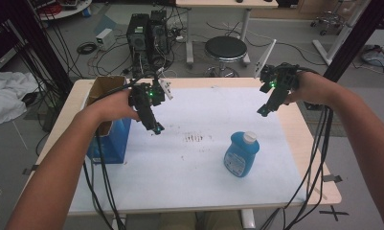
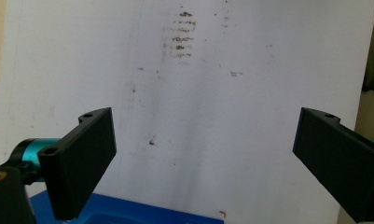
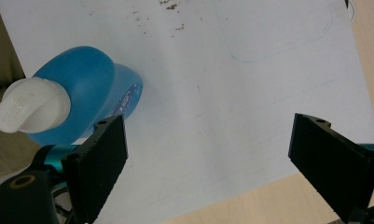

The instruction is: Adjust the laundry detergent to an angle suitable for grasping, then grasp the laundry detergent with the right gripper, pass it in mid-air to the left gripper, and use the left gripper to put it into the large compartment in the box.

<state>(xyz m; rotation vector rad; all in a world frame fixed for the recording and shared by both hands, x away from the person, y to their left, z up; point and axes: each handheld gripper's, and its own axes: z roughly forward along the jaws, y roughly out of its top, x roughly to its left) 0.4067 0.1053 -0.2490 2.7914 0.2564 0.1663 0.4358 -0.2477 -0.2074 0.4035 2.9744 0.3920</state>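
Observation:
A blue bottle (image 1: pixel 241 154) with a white cap stands upright on the white sheet (image 1: pixel 204 163), right of centre. In the right gripper view the bottle (image 3: pixel 77 88) sits at the upper left, beyond the left jaw. My right gripper (image 1: pixel 265 111) hangs in the air above the sheet's far right, open and empty (image 3: pixel 208 163). Above the sheet's left part, beside the blue box (image 1: pixel 112 141), my left gripper (image 1: pixel 156 128) is held open. Nothing lies between its jaws (image 2: pixel 203 158), which point down at the stained sheet.
An open cardboard-lined blue box stands at the table's left edge; its blue edge (image 2: pixel 128 212) shows under the left gripper. Brown smudges (image 1: pixel 195 139) mark the sheet's middle. Cables trail off the front edge. A stool (image 1: pixel 225 50) and computer towers (image 1: pixel 146 33) stand behind the table.

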